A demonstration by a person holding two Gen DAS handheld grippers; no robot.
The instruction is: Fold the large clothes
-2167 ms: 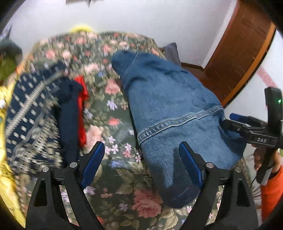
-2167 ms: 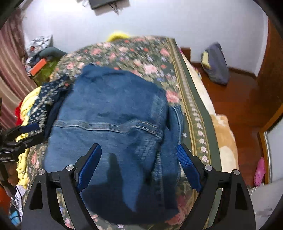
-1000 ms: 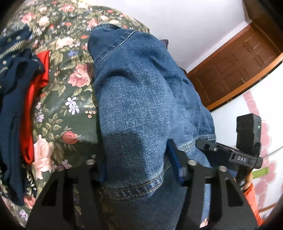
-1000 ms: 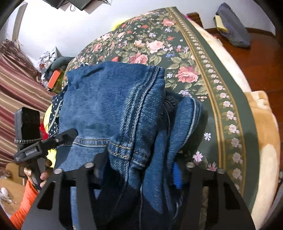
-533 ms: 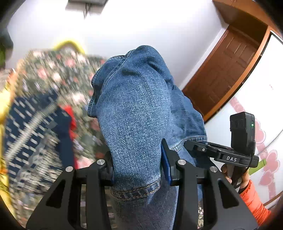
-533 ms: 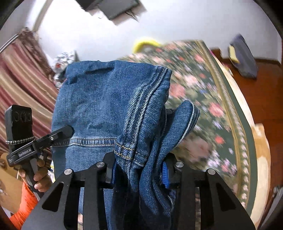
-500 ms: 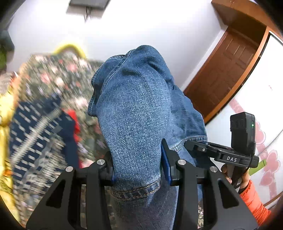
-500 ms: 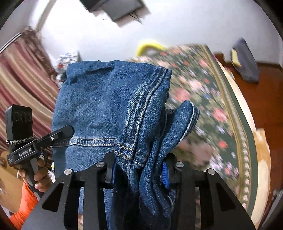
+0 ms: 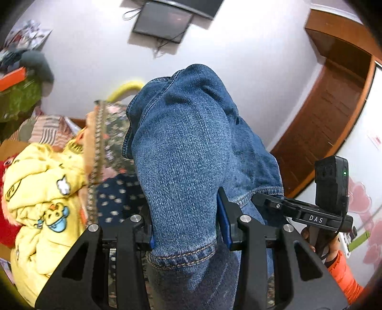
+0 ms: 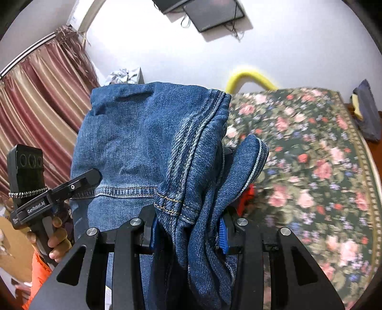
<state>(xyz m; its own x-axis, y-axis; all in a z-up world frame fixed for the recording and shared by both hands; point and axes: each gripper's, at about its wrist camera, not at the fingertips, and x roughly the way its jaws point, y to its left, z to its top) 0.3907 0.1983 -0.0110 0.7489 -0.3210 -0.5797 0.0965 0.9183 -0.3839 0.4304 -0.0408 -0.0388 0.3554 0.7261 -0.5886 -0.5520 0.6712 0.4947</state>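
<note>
Folded blue jeans (image 9: 191, 147) hang in the air between both grippers, lifted off the flowered bed. My left gripper (image 9: 187, 229) is shut on a thick fold at one side of the jeans, blue pads pressed against the denim. At the other side my right gripper (image 10: 188, 230) is shut on the bunched seam edge of the jeans (image 10: 148, 143). The right gripper (image 9: 298, 212) shows at the right of the left wrist view, in a hand with an orange sleeve. The left gripper (image 10: 71, 183) appears at the left of the right wrist view.
The flowered bedspread (image 10: 310, 155) spreads out to the right and below. A yellow printed garment (image 9: 43, 190) and a dark dotted cloth (image 9: 117, 198) lie piled at the bed's left side. Striped curtains (image 10: 40, 95), a wall screen (image 9: 164, 21) and a wooden door (image 9: 322, 114) surround the bed.
Both grippers closed on the jeans and lifted them off the bed. The views swung up, so the wall, screen and curtains now show behind the raised denim.
</note>
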